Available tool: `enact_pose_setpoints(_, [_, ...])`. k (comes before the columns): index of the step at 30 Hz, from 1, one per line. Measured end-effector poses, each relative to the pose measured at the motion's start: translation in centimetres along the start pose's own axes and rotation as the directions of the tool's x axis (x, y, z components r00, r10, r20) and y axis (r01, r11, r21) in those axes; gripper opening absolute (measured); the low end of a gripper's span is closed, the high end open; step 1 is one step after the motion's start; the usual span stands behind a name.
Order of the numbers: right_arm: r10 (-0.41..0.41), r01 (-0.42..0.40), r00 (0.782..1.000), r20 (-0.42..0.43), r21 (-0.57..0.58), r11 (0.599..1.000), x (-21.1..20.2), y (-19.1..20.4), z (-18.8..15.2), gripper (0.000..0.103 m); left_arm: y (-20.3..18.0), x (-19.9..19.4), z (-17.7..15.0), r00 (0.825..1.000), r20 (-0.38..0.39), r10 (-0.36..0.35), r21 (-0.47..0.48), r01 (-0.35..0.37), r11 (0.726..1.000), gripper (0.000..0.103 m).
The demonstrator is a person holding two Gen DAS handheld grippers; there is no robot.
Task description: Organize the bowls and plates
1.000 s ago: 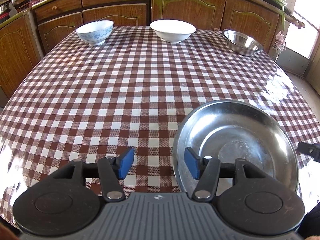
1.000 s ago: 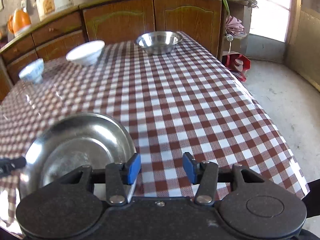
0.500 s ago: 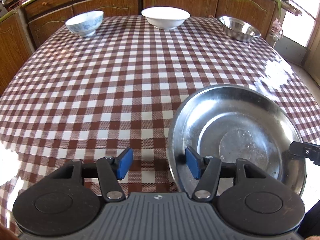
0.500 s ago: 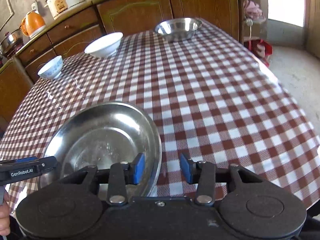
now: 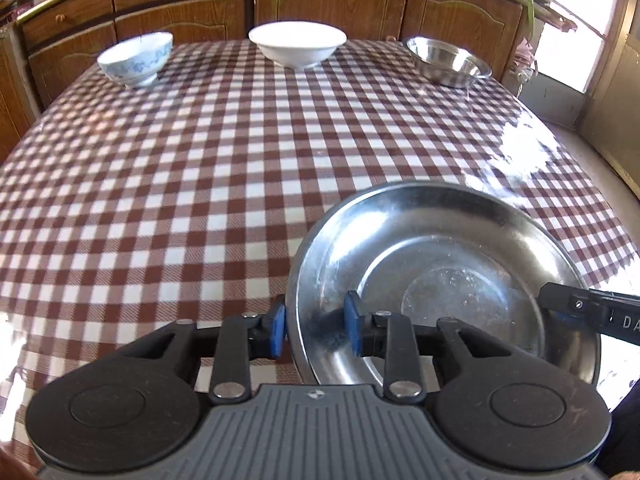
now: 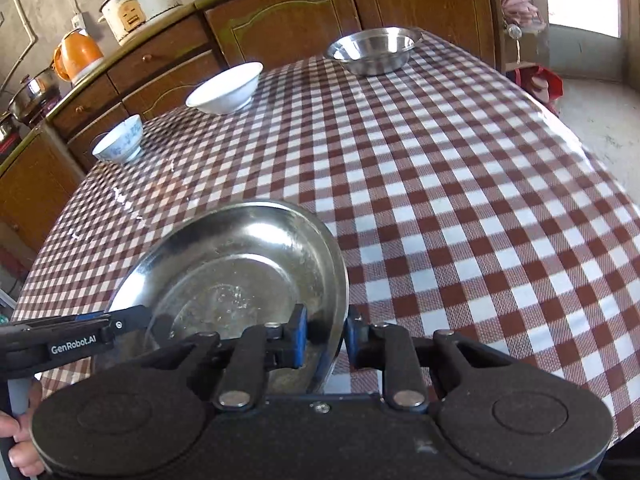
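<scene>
Pickup step: steel plate [image 5: 440, 264] at the table's [image 5: 200, 184] near edge. Left gripper [image 5: 314, 330] and right gripper [image 6: 325, 340] closing on opposite rims. Next, I judge: level lift toward the far bowls [image 5: 296, 46].

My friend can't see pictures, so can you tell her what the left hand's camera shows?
The left gripper is closing its blue fingers on the near rim of a shiny steel plate, while the right gripper reaches its far side. Across the checked tablecloth sit a blue-patterned bowl, a white bowl and a steel bowl.
</scene>
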State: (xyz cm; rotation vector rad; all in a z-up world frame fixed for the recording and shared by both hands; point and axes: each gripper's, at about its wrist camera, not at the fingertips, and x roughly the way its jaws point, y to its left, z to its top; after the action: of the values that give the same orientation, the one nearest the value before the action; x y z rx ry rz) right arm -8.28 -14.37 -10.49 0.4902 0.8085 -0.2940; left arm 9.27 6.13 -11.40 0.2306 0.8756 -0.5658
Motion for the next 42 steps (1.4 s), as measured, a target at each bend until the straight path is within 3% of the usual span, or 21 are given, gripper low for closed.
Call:
enact_pose_setpoints(16, [0.034,-0.023,0.993,0.115,-0.094,0.995,-2.3,4.6,4.5,0.026,2.2,-3.7,3.4,0.992,0.116,0.054,-0.035,-0.050,0.998,0.030])
enact_pose_setpoints(42, [0.086,-0.066,0.989,0.123,-0.154,0.986,1.7,9.5,8.7,0.026,6.3,-2.3,7.1,0.983,0.132,0.129,-0.081,-0.119,0.990,0.029])
